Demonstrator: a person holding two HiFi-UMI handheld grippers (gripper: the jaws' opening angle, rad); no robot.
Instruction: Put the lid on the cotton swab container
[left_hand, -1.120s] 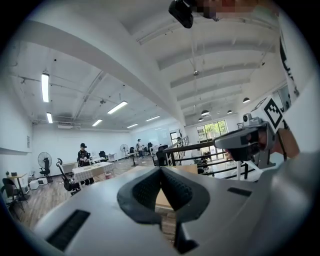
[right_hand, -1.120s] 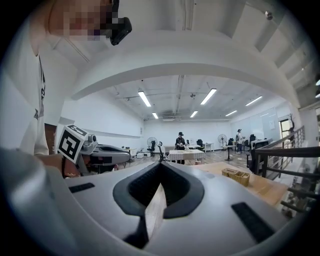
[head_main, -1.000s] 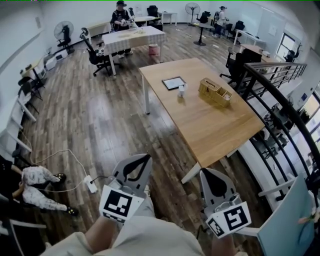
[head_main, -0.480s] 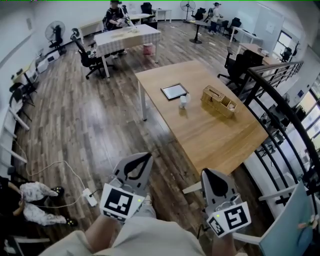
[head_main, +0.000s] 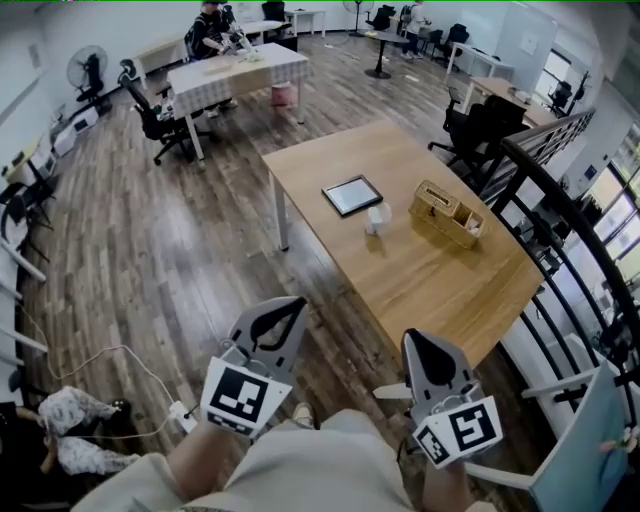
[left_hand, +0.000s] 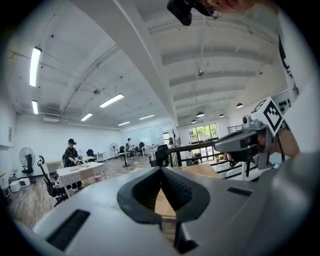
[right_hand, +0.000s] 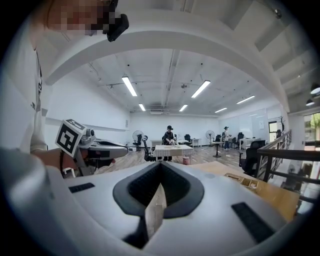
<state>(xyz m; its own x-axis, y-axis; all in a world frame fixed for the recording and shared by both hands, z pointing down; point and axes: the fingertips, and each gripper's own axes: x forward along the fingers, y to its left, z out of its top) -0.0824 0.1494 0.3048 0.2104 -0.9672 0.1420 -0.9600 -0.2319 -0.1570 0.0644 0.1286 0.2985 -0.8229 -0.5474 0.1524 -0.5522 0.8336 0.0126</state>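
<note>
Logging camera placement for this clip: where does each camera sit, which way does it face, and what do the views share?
Head view: on the person's head, looking steeply down at the wooden table and floor; left claw, right claw and forearms show.
Left gripper view: on the left claw, facing along its shut jaws toward the table; right claw at right.
Right gripper view: on the right claw, facing along its shut jaws down the room; left claw at left.
Shared: all three show the table.
</note>
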